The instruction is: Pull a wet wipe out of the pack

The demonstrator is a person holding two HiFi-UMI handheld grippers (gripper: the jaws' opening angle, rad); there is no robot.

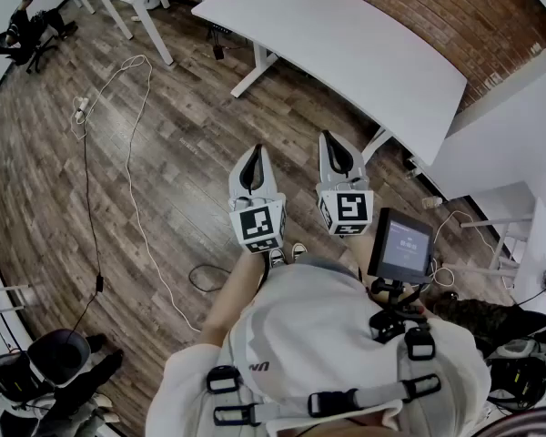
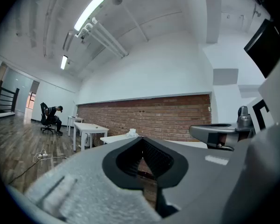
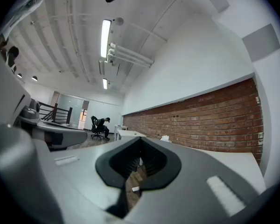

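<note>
Left gripper point(image 1: 257, 148) and right gripper point(image 1: 327, 137) sit closed, empty — ceiling lights point(image 2: 91, 10) show only in gripper views.

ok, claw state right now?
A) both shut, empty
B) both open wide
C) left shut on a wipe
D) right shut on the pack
A: the left claw and the right claw each have their tips together with nothing between them, and are held level over the wood floor, short of the white table.
</note>
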